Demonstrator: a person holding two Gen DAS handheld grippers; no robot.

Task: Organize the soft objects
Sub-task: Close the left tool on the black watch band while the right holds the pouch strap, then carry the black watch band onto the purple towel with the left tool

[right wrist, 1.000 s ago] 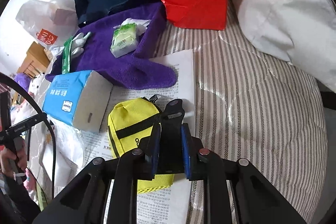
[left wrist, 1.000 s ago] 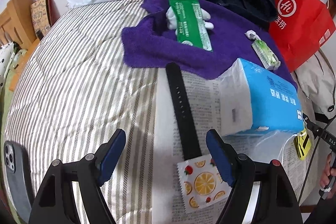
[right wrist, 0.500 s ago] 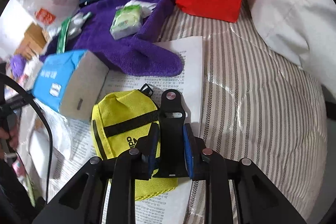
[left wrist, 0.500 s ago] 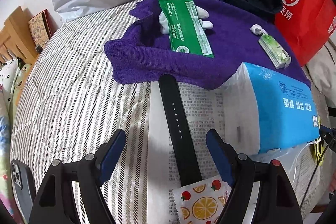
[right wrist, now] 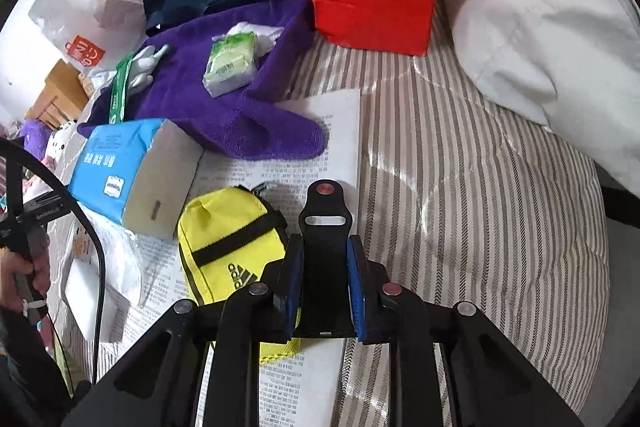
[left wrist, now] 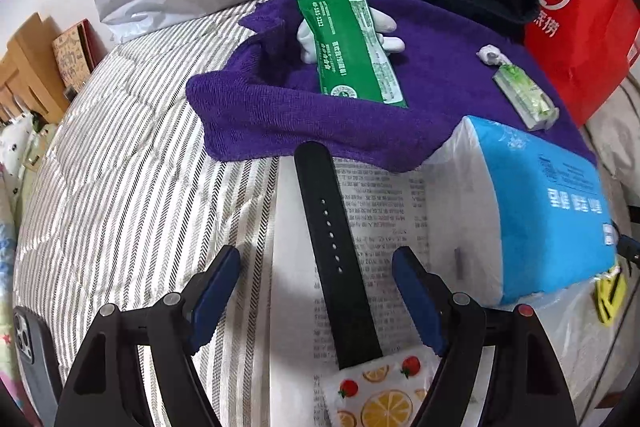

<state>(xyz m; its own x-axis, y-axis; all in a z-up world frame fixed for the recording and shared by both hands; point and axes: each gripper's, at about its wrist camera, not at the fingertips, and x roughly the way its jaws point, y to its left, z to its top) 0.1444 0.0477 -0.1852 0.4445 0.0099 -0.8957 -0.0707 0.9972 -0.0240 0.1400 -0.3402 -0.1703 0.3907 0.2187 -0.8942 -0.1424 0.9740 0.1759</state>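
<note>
Closing in over the last second, the left hand-held gripper (left wrist: 316, 291) now has the long black strap (left wrist: 334, 251) lying squarely between its wide-open blue pads, which touch nothing; a second ago the strap sat further ahead and off to one side. The strap lies flat on the printed paper (left wrist: 384, 199) on the striped bed (left wrist: 120, 167), its far tip just at the edge of the purple towel (left wrist: 260, 107) and its near end tucked under a fruit-patterned packet (left wrist: 384, 399). That lining-up suggests the strap is the next thing to be gripped.

The right hand-held gripper (right wrist: 323, 287) stays clamped on the shorter buckle strap (right wrist: 324, 227), raised a little more above the paper than before, with the yellow pouch (right wrist: 228, 247) just to its left. With one strap piece already held and the other framed, the pair looks ready to be brought together, though neither has been set anywhere yet.
</note>
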